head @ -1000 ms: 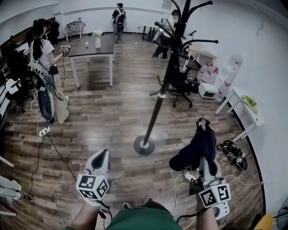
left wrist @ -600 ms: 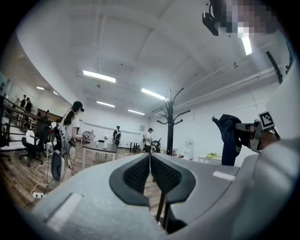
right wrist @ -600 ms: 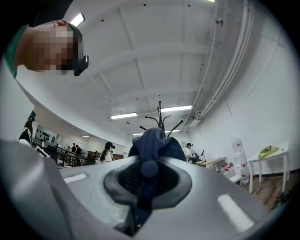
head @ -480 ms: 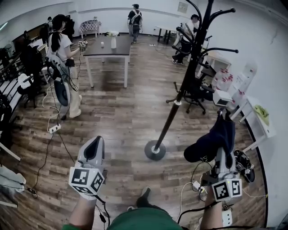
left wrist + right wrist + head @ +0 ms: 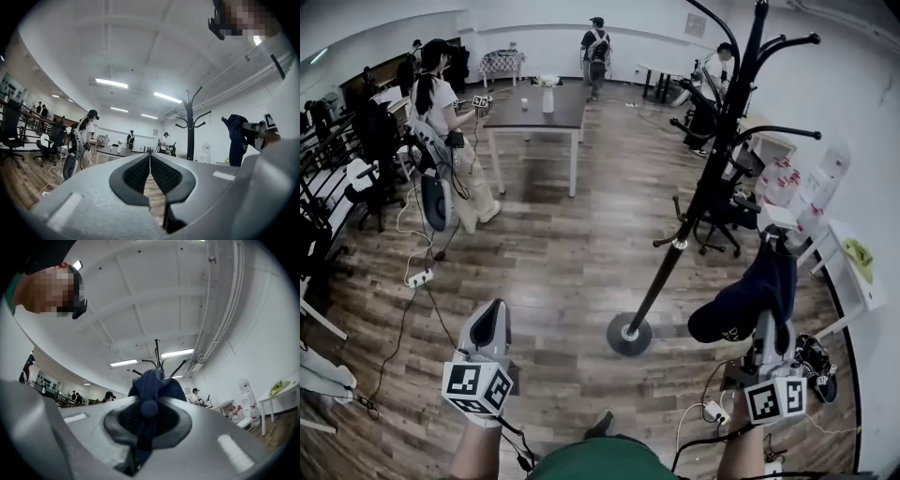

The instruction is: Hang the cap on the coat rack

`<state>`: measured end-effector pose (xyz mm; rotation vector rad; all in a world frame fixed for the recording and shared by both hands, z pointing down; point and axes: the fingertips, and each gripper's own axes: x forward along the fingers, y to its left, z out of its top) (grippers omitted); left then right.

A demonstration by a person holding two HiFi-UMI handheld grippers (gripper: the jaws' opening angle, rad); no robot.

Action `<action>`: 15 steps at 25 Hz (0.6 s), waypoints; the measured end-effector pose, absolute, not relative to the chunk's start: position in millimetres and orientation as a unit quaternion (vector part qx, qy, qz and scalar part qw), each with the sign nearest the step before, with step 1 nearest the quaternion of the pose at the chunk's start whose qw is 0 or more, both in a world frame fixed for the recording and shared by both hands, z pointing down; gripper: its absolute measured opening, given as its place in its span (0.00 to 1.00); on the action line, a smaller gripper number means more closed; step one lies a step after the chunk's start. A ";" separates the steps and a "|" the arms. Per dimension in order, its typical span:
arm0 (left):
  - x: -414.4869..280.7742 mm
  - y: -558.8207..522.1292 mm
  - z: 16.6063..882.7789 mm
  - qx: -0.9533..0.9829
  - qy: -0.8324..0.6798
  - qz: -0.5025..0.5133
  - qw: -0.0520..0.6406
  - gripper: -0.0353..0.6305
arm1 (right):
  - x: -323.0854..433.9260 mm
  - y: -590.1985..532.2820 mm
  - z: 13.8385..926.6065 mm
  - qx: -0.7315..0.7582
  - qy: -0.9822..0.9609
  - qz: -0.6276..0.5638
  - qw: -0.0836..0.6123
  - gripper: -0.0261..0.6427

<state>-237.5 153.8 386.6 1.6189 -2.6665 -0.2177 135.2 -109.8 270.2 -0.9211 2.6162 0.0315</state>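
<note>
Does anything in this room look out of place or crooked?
Nothing looks damaged or spilled. The coat rack leans in the head view, but it stands upright in the left gripper view, so that is likely lens distortion. Shoes and a power strip lie loose on the floor.

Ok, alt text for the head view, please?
The right gripper holds a dark cap up beside a black coat rack, not yet hung. The left gripper is shut and empty. Wooden floor, table and people beyond.
</note>
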 end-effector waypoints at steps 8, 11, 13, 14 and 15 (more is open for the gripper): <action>-252.2 73.8 380.4 0.522 -0.850 -0.070 0.010 0.07 | 111.8 -172.1 257.1 -0.309 0.930 0.025 0.197 0.07; -251.4 42.6 377.5 0.523 -0.850 -0.064 0.009 0.07 | 110.9 -195.7 256.0 -0.307 0.929 0.031 0.203 0.07; -250.9 24.0 375.7 0.524 -0.850 -0.061 0.009 0.07 | 111.0 -208.7 254.7 -0.303 0.928 0.033 0.212 0.07; -250.4 15.6 374.4 0.525 -0.849 -0.060 0.008 0.07 | 110.7 -213.2 253.7 -0.300 0.928 0.034 0.218 0.07; -249.8 8.0 373.0 0.525 -0.849 -0.060 0.005 0.07 | 109.9 -216.5 252.4 -0.295 0.928 0.037 0.224 0.07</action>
